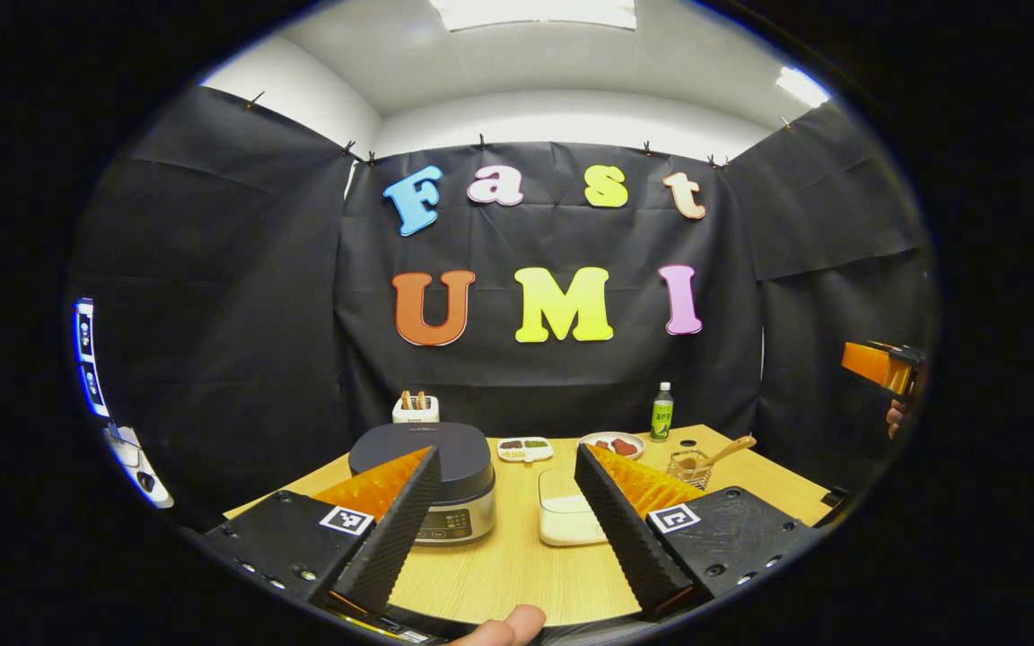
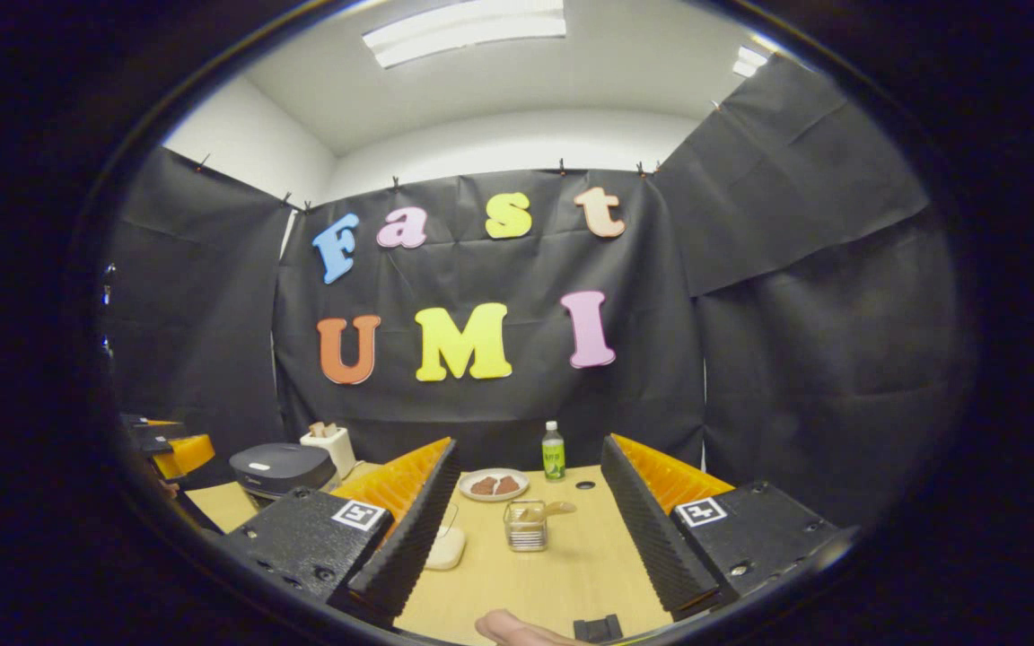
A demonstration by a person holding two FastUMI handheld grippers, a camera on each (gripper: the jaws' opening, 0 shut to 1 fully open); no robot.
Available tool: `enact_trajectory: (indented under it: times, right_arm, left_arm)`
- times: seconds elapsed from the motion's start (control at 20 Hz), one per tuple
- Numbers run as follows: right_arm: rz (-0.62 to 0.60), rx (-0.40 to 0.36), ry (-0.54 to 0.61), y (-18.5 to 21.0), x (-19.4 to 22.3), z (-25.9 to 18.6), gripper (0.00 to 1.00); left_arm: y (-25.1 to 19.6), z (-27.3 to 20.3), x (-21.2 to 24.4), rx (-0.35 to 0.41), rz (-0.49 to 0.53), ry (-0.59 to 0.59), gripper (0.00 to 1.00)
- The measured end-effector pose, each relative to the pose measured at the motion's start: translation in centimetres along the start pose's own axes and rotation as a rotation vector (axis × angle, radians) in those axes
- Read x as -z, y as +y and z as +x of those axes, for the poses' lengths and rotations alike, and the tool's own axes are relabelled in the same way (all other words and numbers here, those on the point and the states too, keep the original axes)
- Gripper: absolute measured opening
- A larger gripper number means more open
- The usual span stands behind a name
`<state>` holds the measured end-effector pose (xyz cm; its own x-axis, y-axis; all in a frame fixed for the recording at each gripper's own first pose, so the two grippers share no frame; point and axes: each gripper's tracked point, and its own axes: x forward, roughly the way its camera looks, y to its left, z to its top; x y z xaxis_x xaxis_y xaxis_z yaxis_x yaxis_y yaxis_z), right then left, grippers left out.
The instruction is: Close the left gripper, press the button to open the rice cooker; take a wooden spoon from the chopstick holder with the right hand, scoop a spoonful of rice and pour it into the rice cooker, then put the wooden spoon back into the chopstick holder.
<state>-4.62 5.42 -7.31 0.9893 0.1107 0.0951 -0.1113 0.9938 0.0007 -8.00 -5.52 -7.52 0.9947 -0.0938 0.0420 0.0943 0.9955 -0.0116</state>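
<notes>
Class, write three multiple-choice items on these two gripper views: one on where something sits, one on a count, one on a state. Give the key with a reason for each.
1. Where is the wooden spoon?
A. In the wire chopstick holder
B. On the rice cooker
C. In the left gripper

2. How many bottles stand on the table?
A. One
B. Two
C. Three

3. What is the state of the rice cooker?
A. Lid shut
B. Lid raised
C. Tipped over

Key:
A, its handle leans out of the holder.
A, a single green-labelled bottle stands by the back wall.
A, the dark lid lies flat. The left gripper and the right gripper are both open.
</notes>
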Motion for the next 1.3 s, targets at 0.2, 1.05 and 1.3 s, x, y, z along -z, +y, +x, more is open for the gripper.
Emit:
enact_trajectory:
  times: [0.2,1.05,1.3]
  right_arm:
    - [-0.056,0.009,0.008,-0.5,0.1,-0.5,0.92]
    - [-0.104,0.08,0.004,-2.5,-0.8,-3.2,1.0]
    - [-0.078,0.08,0.018,-2.8,-0.2,-3.1,1.0]
  left_arm:
    - [0.7,-0.7,-0.4,0.003,0.014,-0.017,0.96]
    - [1.5,-1.9,-0.4,0.02,0.016,-0.023,0.96]
    - [0.7,-2.1,-0.3,0.033,0.041,-0.022,0.96]
